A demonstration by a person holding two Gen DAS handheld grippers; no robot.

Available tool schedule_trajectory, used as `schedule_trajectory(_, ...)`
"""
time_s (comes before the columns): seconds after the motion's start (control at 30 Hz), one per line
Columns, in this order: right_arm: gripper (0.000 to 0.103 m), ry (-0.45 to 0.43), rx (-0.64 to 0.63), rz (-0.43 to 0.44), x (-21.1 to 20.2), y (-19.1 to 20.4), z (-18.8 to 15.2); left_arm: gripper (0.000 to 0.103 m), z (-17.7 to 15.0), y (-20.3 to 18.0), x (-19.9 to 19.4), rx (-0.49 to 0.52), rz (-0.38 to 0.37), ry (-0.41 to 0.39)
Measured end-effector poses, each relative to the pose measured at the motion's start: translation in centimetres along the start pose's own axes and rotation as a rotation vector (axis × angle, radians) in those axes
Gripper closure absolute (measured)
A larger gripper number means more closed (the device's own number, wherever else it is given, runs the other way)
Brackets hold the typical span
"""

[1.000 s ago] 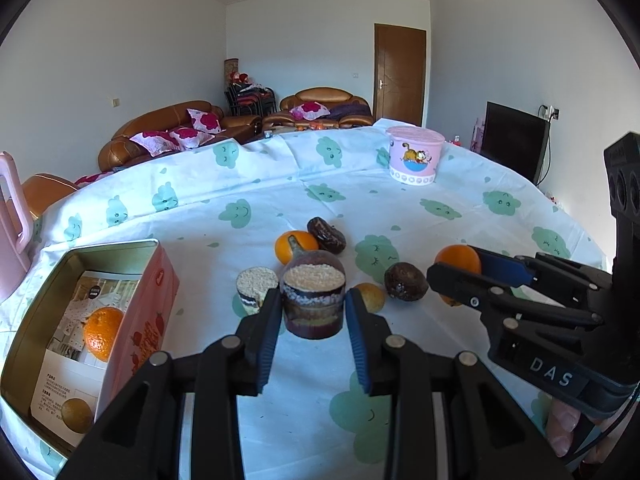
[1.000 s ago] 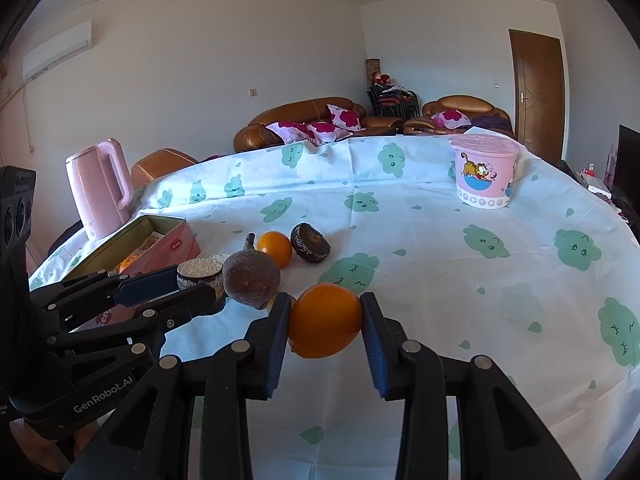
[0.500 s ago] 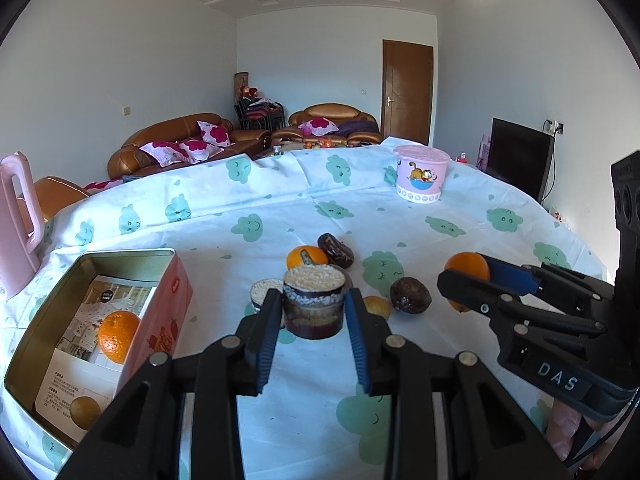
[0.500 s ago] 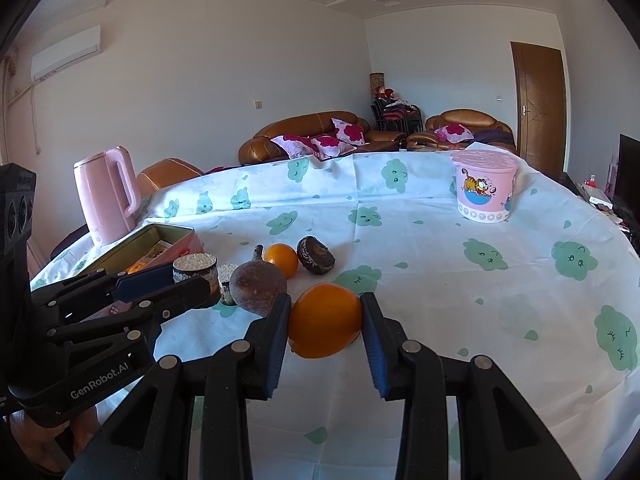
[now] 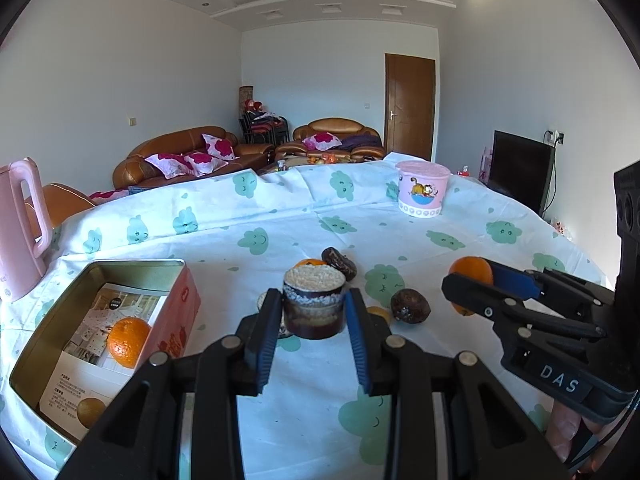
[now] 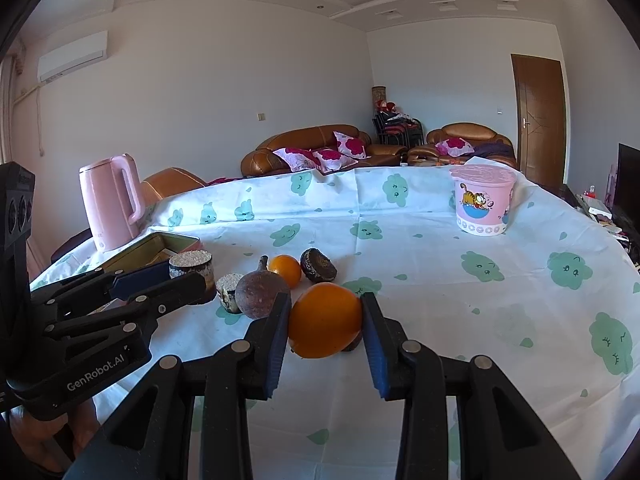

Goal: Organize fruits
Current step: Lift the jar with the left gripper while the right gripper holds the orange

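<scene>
- Left gripper: fingers reach up from 6 o'clock of its own view, tips converging at frame centre; blue pads pressed on both sides of a held piece, lifted clear of the surface, pointing somewhat downward.
- Right gripper: same pose in its own view, pads tight against a held item, pointing somewhat downward.
- From the left camera, the right gripper's fingers enter at 3 o'clock, aimed toward 10 o'clock.
- From the right camera, the left gripper enters at 9 o'clock.
- Fingers of the holding hand show at 4 o'clock, left view.
</scene>
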State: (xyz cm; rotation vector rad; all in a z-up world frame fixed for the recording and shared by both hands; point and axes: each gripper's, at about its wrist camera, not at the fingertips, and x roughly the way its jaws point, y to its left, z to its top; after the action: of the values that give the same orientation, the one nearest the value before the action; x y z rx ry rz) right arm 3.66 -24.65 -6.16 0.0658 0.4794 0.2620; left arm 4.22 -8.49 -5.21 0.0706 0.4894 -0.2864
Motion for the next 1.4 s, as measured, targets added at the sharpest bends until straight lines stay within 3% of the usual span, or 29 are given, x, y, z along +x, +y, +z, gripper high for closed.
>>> schedule_trajectory(1.4, 0.066, -0.117, -0.045, -0.014, -2.1, 0.6, -0.3, 0.069, -0.2, 0.0, -2.1, -0.003, 0.041, -0.115)
